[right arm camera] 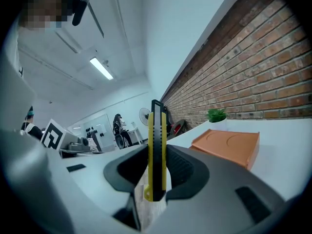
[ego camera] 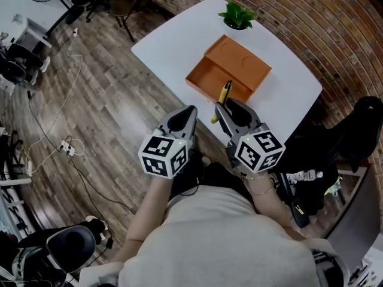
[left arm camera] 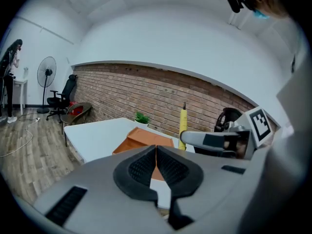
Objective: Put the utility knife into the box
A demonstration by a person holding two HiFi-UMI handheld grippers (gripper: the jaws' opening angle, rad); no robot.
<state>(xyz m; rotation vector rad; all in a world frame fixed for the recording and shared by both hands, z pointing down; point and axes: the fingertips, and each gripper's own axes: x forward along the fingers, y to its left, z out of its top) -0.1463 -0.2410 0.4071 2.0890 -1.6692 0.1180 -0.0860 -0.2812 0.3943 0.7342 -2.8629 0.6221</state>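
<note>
R gripper w/ utility knife near box
R clenched on the yellow knife, held upright just short of the orange box on white tabletop; L gripper closed, empty.

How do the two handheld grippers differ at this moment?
The left gripper has its jaws pressed together with nothing between them, while the right gripper clamps a yellow utility knife that stands upright between its jaws. In the head view the right gripper is nearer the orange box on the white table, and the left gripper shows over the wooden floor beside the table. Both are grey and of the same build.
</note>
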